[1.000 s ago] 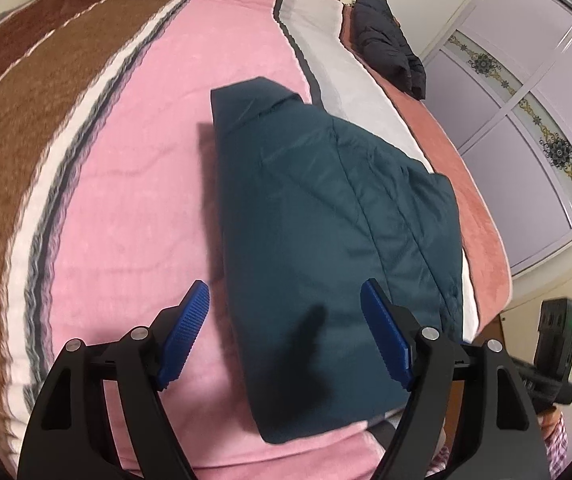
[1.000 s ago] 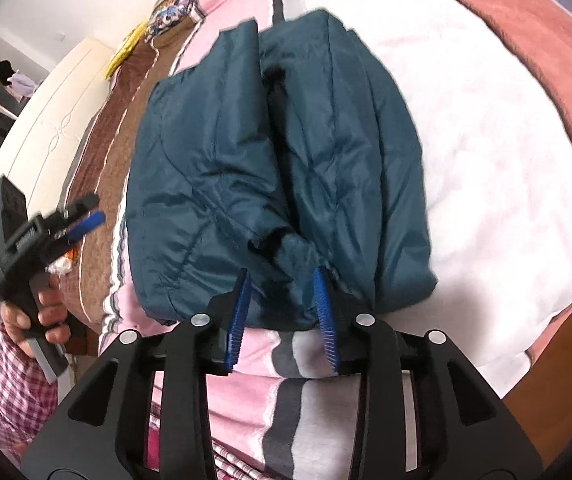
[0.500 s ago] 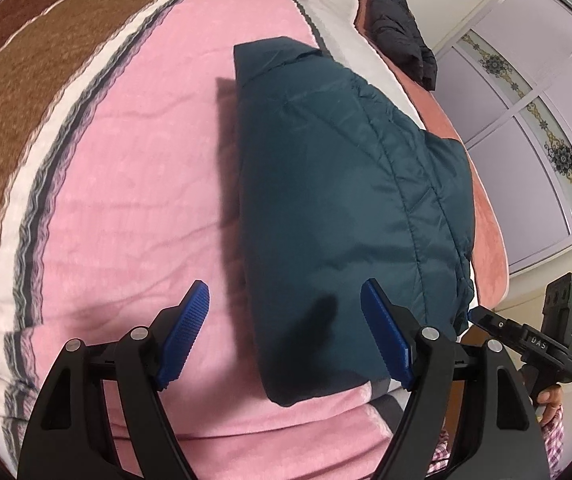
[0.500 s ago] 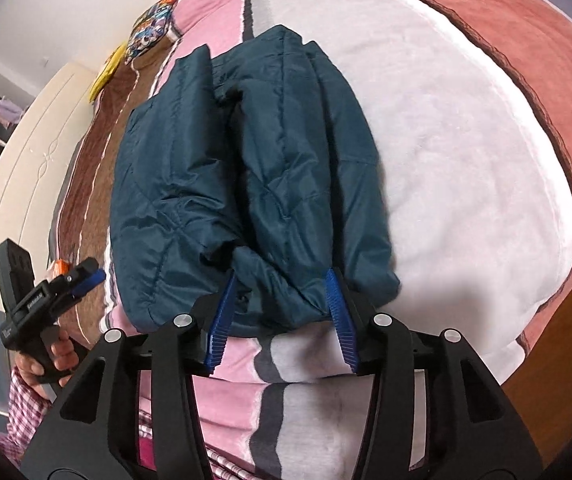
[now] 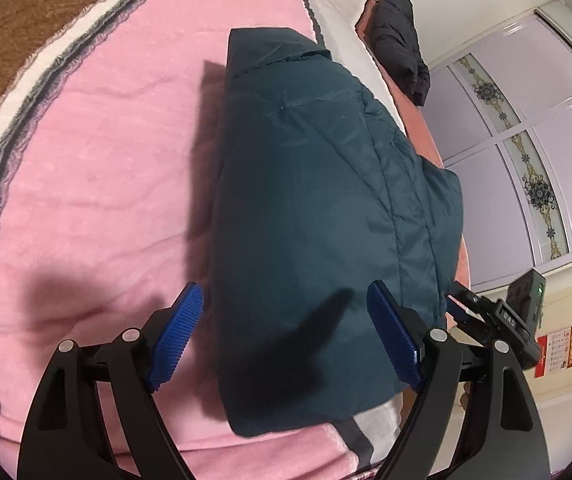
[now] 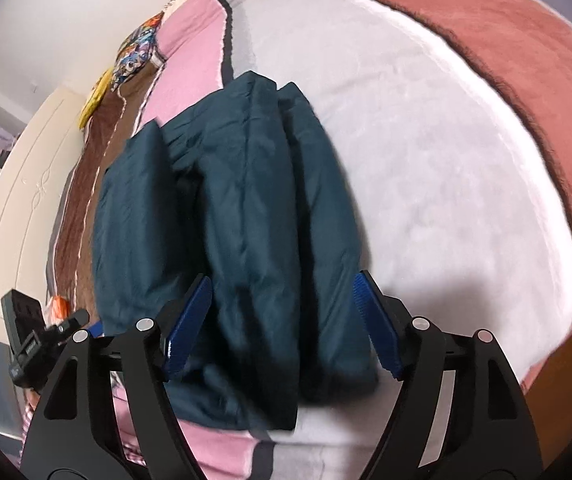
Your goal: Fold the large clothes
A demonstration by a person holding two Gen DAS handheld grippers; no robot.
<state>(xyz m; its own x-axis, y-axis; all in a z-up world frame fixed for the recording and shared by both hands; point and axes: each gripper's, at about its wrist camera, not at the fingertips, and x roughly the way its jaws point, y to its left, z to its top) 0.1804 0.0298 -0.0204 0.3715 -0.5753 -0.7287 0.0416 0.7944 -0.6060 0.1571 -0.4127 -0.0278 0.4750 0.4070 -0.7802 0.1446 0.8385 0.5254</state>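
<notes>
A dark teal padded jacket (image 5: 325,200) lies folded into a long bundle on the striped bed blanket (image 5: 86,160). My left gripper (image 5: 284,300) hovers over the jacket's near end. Its jaws are opening wide, the blue pads (image 5: 178,336) stand clear of the fabric, and one pad is over the pink stripe. In the right wrist view the jacket (image 6: 246,200) shows its stacked folds. My right gripper (image 6: 282,284) straddles the near fold with its jaws opening, and the pads (image 6: 377,328) are not pressing on it.
A black jacket (image 5: 397,40) lies at the bed's far end. Lilac wardrobe doors (image 5: 525,140) stand beyond the bed's right side. A colourful pillow (image 6: 138,52) and a cream door (image 6: 18,200) are on the left. The bed's near edge runs just below both grippers.
The right jaws have spread and let go of the jacket fold they pinched, and the right gripper has shifted sideways. The left gripper has sunk closer to the jacket.
</notes>
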